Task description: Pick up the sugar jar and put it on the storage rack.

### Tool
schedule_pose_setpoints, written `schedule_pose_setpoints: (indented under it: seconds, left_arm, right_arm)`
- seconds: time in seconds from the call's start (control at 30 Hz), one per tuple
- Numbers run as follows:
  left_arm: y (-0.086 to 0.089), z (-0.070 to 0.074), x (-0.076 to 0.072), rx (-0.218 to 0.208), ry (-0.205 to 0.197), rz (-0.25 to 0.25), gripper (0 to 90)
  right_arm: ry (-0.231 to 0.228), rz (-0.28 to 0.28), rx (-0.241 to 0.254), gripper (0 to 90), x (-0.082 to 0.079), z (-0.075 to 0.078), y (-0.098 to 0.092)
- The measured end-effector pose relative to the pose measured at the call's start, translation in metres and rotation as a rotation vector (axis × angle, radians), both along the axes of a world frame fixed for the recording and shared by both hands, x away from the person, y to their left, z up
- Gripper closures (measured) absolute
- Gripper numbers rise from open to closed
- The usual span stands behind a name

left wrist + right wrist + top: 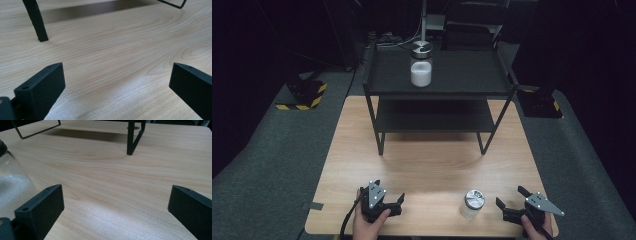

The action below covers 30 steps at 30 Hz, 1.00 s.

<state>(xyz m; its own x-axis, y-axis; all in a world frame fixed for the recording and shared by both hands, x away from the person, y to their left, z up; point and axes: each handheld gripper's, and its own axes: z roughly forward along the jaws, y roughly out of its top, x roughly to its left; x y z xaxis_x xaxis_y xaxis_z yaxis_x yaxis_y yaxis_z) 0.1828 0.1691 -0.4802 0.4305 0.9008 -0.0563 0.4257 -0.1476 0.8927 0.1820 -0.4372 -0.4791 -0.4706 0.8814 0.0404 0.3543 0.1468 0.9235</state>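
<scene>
Resting both grippers low on the table (427, 165), jaws spread and empty, I prepare the approach: the jar (472, 203) stands just left of my right gripper (512, 202); next, straddle it squarely.

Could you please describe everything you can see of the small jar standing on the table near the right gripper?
The small jar is clear, glass by the look of it, with a shiny silver lid closed on top. White granular powder fills its lower part, as the right gripper view shows. It stands upright on the wooden table near the front edge, between the two grippers and closer to the right gripper, whose jaws stand open beside it. Nothing touches it but the table.
</scene>
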Motion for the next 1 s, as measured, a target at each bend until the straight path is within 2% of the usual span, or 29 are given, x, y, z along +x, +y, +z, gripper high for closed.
schedule_pose_setpoints:
  seconds: [0.27,0.47,0.57,0.83,1.0]
  left_arm:
    - [0.006,-0.002,0.000,-0.026,-0.003,0.004,0.6]
    - [0.009,-0.003,0.001,-0.041,0.001,0.001,0.6]
    - [0.011,-0.003,0.002,-0.054,0.007,0.004,0.6]
    - [0.009,-0.002,0.002,-0.038,0.003,-0.007,0.7]
    - [0.008,-0.002,0.002,-0.034,0.004,-0.007,0.7]
  right_arm:
    - [-0.071,0.023,0.022,0.2,-0.011,0.006,0.002]
    - [-0.115,0.069,0.028,0.2,-0.019,0.012,0.005]
    - [-0.123,0.105,0.043,0.3,-0.020,0.013,0.005]
    - [-0.127,0.245,0.056,0.3,-0.014,0.014,0.004]
    - [-0.107,0.285,0.052,0.7,-0.010,0.012,0.013]
